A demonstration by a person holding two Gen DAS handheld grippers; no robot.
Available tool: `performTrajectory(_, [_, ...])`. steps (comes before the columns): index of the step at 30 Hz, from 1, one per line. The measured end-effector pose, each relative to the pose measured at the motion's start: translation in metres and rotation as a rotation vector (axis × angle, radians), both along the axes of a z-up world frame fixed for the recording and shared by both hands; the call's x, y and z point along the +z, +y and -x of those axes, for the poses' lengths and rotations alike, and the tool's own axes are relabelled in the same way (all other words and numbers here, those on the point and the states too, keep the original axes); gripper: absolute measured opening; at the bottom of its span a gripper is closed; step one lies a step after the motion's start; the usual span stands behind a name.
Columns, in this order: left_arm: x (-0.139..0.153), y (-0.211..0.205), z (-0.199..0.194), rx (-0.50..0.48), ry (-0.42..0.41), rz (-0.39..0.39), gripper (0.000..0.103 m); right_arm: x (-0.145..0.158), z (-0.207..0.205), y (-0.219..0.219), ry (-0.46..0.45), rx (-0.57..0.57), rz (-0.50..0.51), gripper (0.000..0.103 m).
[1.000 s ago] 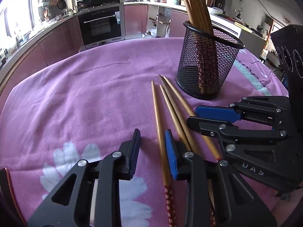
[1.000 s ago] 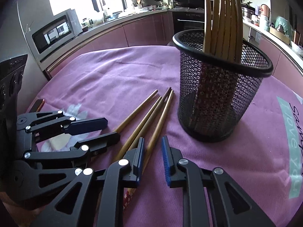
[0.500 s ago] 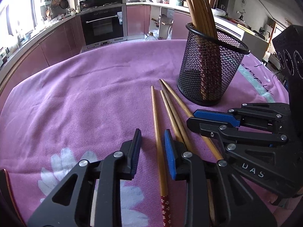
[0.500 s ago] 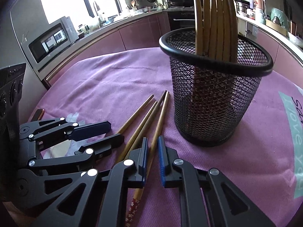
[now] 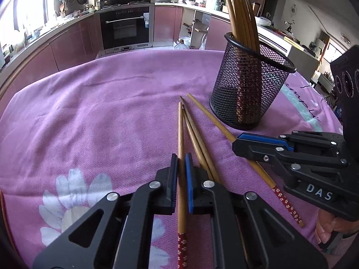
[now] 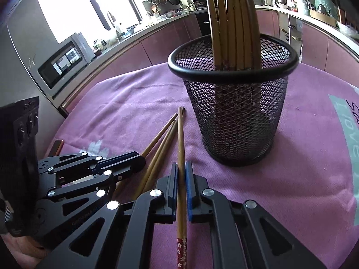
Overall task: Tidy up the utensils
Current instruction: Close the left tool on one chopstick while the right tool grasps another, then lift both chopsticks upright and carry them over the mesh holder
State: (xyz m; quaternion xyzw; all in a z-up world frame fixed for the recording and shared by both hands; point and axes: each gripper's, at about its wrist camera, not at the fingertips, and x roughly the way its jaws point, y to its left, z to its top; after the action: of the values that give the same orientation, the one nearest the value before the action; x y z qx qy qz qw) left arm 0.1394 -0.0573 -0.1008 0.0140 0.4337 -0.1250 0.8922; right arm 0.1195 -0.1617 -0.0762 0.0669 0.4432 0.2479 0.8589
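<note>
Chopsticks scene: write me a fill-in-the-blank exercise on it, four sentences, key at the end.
1. The left gripper is shut on one ____.
2. The right gripper grips the chopstick lying nearest the mesh ____.
3. The loose chopsticks lie on a ____ cloth.
4. Between the two gripped chopsticks, ____ more lie untouched.

Missing words: chopstick; holder; purple; two

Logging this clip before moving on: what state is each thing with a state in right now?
Left tool: shut on the leftmost chopstick.
Right tool: shut on the rightmost chopstick.
Middle two chopsticks: lying loose on the purple cloth.
Mesh holder: upright, holding several standing chopsticks.
Oven: door closed.
</note>
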Motion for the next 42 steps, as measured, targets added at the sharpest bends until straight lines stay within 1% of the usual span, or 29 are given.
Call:
performTrajectory(6, [0.010,0.004,0.007,0.002,-0.021,0.021,0.008,0.008,0.011,-0.002,-0.026,0.023,-0.023,0.006])
performTrajectory(10, [0.021,0.008,0.013,0.001,-0.039,0.052,0.008,0.019,0.021,-0.005,-0.058,0.034,-0.042,0.006])
performTrajectory(23, [0.058,0.013,0.033,-0.024,-0.113,0.113,0.008,0.049,0.039,-0.017,-0.145,0.023,-0.084,0.006])
performTrajectory(31, [0.087,0.018,0.047,-0.068,-0.164,0.188,0.008,0.068,0.047,-0.033,-0.209,-0.003,-0.107,0.006])
performTrajectory(34, [0.100,0.022,0.052,-0.087,-0.177,0.233,0.008,0.076,0.049,-0.038,-0.235,-0.015,-0.113,0.006])
performTrajectory(42, [0.126,0.026,0.055,-0.106,-0.232,0.289,0.008,0.094,0.049,-0.049,-0.292,-0.037,-0.122,0.006])
